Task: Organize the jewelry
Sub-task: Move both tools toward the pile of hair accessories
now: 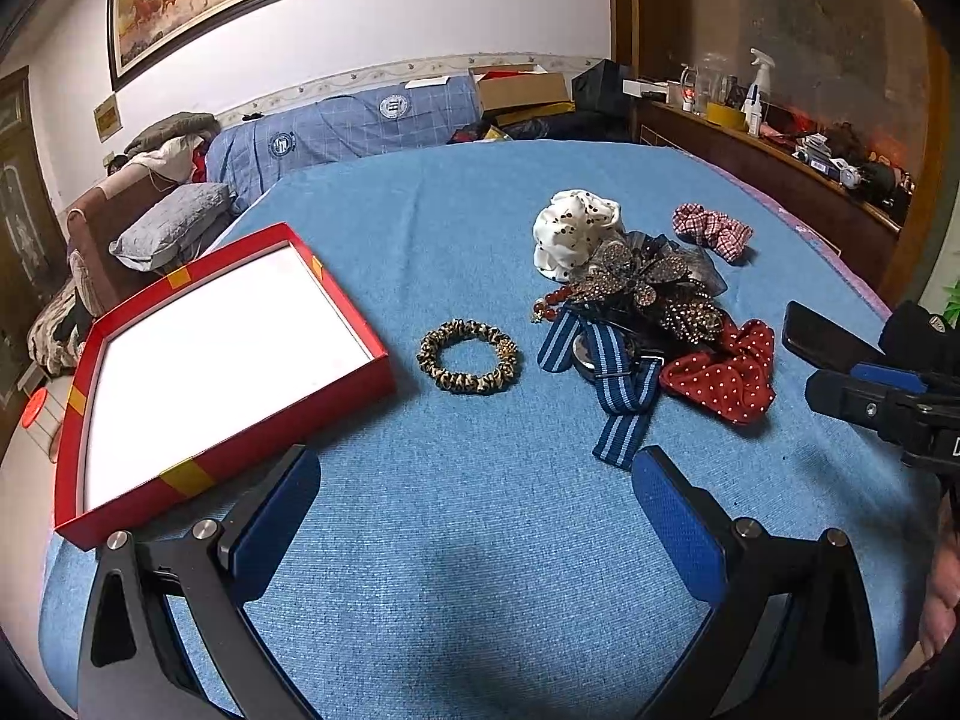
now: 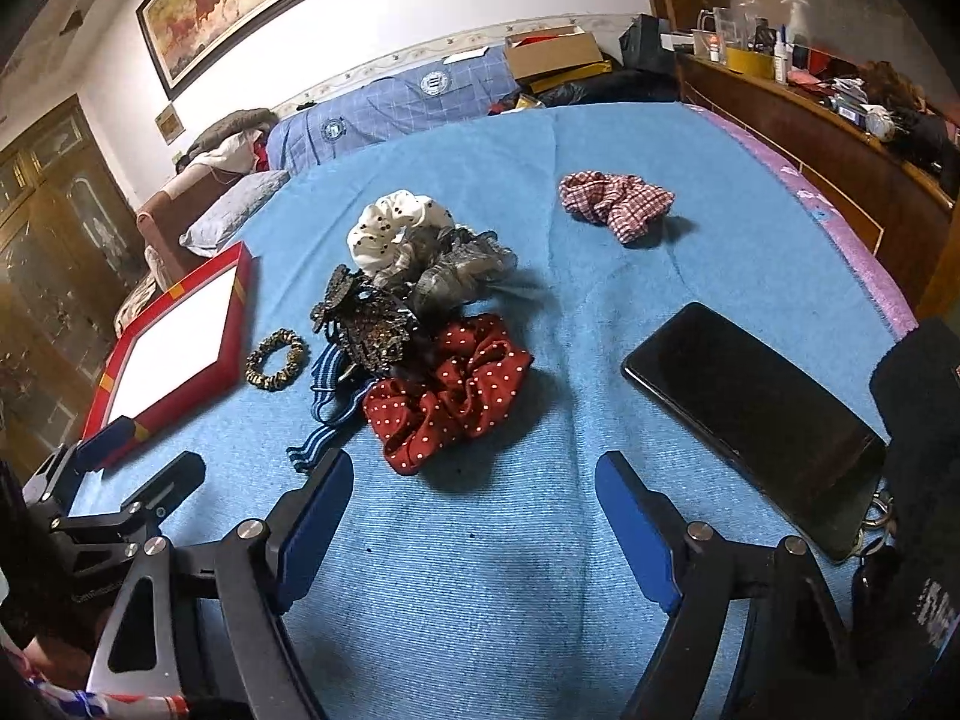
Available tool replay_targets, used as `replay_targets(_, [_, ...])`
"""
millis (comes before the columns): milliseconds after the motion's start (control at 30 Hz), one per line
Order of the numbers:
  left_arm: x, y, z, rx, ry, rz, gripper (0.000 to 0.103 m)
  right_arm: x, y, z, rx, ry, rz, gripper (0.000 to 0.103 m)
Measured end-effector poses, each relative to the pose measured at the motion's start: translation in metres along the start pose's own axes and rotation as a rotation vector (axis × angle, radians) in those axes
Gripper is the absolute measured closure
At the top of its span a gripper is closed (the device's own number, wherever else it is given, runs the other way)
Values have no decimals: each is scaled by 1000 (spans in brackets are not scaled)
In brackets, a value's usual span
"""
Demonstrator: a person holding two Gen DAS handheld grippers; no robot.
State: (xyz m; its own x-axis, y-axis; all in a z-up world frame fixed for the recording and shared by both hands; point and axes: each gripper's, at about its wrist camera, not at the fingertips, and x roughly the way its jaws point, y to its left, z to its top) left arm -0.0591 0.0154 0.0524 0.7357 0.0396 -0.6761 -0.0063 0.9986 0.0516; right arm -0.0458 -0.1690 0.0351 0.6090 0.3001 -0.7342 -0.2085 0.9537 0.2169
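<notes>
A shallow red box (image 1: 240, 432) with a white inside lies empty at the left of the blue cloth; it also shows in the right wrist view (image 2: 237, 324). A leopard-print scrunchie (image 1: 468, 355) (image 2: 276, 358) lies just right of it. A pile holds a white dotted scrunchie (image 1: 570, 228) (image 2: 390, 228), rhinestone clips (image 1: 642, 276) (image 2: 366, 318), a blue striped watch strap (image 1: 624, 396) (image 2: 324, 402), red beads (image 1: 555, 299) and a red dotted scrunchie (image 1: 726, 372) (image 2: 450, 390). A red plaid scrunchie (image 1: 711, 228) (image 2: 618, 201) lies apart. My left gripper (image 1: 474, 474) and right gripper (image 2: 474, 480) are open and empty, near the cloth's front.
A black phone (image 2: 756, 420) lies on the cloth at the right, with keys (image 2: 876, 516) at its near end. A sofa with pillows (image 1: 174, 228) stands beyond the far left edge. A cluttered wooden sideboard (image 2: 840, 138) runs along the right.
</notes>
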Motion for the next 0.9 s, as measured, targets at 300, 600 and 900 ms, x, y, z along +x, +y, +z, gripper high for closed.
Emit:
replay_targets(300, [-5,12,8,-40,-32,-7,0,-10,7,7,-5,-38,14,16])
replay_targets(600, [-5,6,7,-24,-30,-16,0,-7,10,8,-10,-15,24,16])
replay_targets(900, [-3,18,7,-50,-17,-22,0,2,16,8,-21,3,28,16])
